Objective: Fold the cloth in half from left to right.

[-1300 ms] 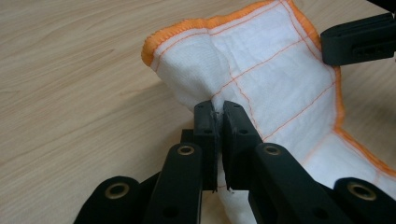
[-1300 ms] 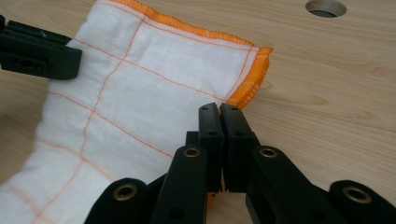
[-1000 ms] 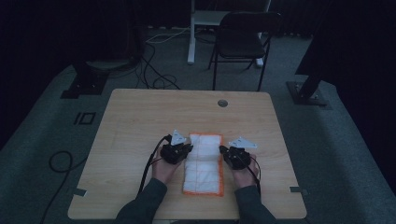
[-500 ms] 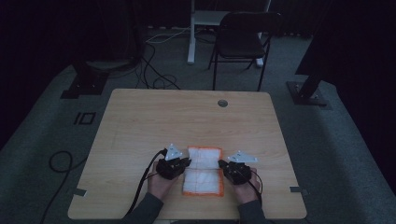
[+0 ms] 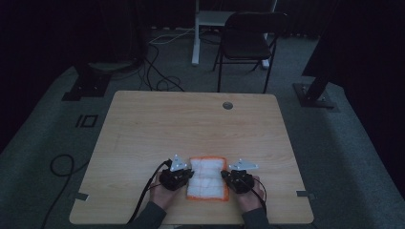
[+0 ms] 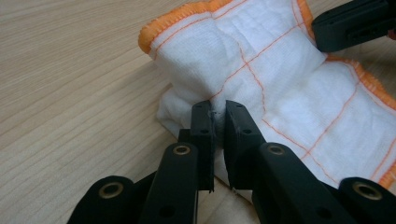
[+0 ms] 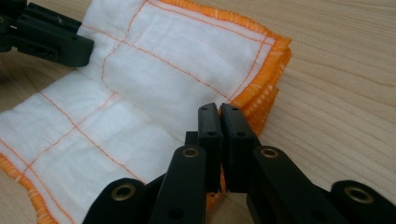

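Observation:
A white cloth with orange hems and orange grid stitching lies folded near the table's front edge. My left gripper holds its left side. In the left gripper view the jaws stand almost together, with a bunched fold of the cloth pinched between the pads. My right gripper is at the cloth's right side. In the right gripper view its jaws are closed on the stacked orange edge of the cloth. Each gripper view also shows the other gripper across the cloth.
The wooden table has a round cable hole near its far edge. A black chair stands behind the table on the carpet. Cables trail from both grippers over the front edge.
Both hands have come toward the table's front edge and lower. The cloth's far edge came with them, so the cloth now lies shorter, folded over itself.

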A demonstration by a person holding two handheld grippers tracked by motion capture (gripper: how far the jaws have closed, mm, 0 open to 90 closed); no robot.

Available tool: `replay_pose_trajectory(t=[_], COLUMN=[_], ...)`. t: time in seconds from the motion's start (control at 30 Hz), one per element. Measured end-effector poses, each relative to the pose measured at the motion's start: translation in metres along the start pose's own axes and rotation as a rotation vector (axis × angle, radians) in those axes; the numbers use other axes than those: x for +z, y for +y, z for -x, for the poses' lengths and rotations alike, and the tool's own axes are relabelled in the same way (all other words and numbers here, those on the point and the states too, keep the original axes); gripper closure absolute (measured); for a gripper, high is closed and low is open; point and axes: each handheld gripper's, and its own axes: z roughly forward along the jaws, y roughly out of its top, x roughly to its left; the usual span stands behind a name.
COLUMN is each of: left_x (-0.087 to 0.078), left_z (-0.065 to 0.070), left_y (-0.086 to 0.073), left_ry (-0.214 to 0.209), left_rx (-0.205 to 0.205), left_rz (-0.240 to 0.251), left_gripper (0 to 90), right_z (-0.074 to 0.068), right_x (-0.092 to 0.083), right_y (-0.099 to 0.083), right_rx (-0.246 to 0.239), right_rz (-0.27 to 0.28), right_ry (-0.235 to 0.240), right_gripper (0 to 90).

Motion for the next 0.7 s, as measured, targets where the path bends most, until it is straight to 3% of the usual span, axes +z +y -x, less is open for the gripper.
replay_pose_trajectory(t=[0.3, 0.43, 0.5, 0.7], left_x=[0.007, 0.001, -0.004, -0.008], left_z=[-0.009, -0.011, -0.013, -0.019], left_y=[0.012, 0.014, 0.017, 0.030], left_ry=[0.038, 0.021, 0.013, 0.011], left_rx=[-0.019, -0.027, -0.039, -0.058], left_rz=[-0.008, 0.007, 0.029, 0.069], left_gripper=[78.2, 67.0, 64.1, 60.3], right_z=[0.006, 0.007, 0.009, 0.015], right_x=[0.010, 0.006, 0.002, 0.000], right_y=[0.005, 0.007, 0.008, 0.017], right_rx=[-0.004, 0.006, 0.011, 0.046], right_rz=[0.012, 0.021, 0.043, 0.084], right_ry=[-0.013, -0.011, -0.004, -0.029], right_gripper=[85.2, 76.1, 66.1, 60.6])
